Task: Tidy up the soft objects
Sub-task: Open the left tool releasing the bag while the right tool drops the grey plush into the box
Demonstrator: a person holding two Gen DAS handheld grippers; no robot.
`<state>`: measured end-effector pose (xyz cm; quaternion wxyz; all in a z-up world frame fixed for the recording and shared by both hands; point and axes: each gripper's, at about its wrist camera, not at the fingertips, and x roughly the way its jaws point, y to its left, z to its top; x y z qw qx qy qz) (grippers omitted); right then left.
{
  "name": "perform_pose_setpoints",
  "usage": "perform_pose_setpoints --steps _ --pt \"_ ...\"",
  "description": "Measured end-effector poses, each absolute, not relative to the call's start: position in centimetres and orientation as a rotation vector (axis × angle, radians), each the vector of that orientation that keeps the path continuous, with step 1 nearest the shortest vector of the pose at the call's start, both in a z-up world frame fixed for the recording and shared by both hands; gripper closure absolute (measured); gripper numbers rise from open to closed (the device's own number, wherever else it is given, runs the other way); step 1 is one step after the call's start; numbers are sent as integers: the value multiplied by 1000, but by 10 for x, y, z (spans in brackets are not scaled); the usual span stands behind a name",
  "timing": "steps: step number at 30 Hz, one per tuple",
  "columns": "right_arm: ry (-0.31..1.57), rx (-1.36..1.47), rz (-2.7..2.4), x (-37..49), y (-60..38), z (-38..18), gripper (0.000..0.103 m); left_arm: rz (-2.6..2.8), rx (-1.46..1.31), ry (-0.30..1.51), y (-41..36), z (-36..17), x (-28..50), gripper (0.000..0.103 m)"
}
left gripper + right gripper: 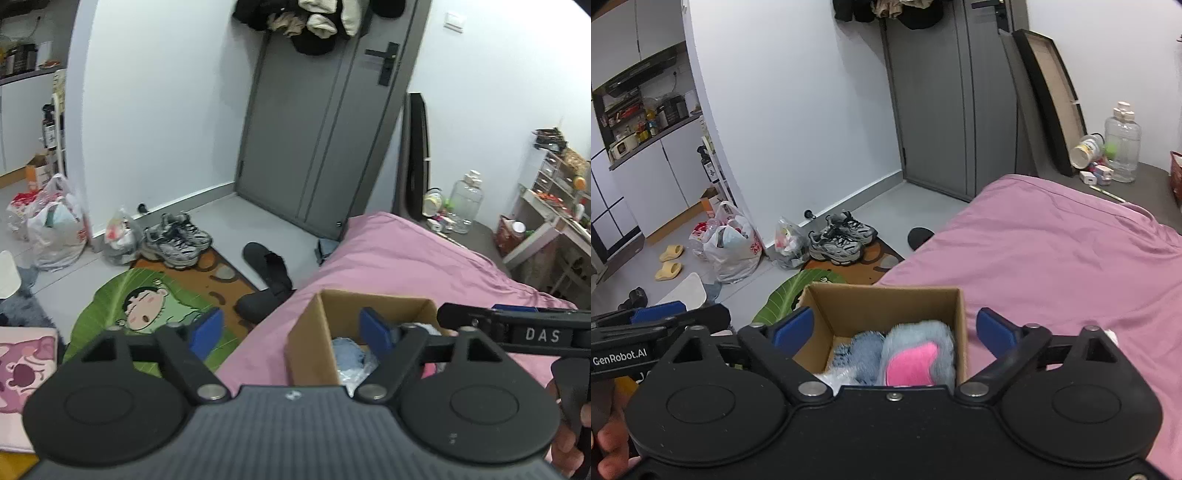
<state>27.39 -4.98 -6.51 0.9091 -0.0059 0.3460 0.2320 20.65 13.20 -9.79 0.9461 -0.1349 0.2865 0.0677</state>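
Observation:
An open cardboard box (pixel 886 306) sits on the pink bed sheet (pixel 1052 251) near the bed's edge. Inside it lie a fluffy grey-blue soft toy with a pink patch (pixel 916 358) and a blue fuzzy item (pixel 864 350). My right gripper (pixel 895 332) is open and empty, just above the box. My left gripper (pixel 291 328) is open and empty, straddling the box's left wall (pixel 310 343). Light blue soft items (pixel 351 354) show in the box. The right gripper (pixel 517 325) also shows at the right of the left wrist view.
On the floor left of the bed lie a green cartoon rug (pixel 147 306), grey sneakers (pixel 842 236), plastic bags (pixel 735 243), yellow slippers (pixel 670 260) and black slippers (pixel 269 266). A grey door (pixel 325 129) stands behind. A large clear bottle (pixel 1121 144) stands on the shelf beyond the bed.

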Motion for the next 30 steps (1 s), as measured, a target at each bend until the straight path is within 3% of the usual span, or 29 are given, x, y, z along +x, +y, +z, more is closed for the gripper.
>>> perform_pose_setpoints --steps 9,30 --pt "696 13 485 249 -73 -46 0 120 -276 633 121 -89 197 0" --pt "689 39 446 203 -139 -30 0 44 -213 621 82 -60 157 0"
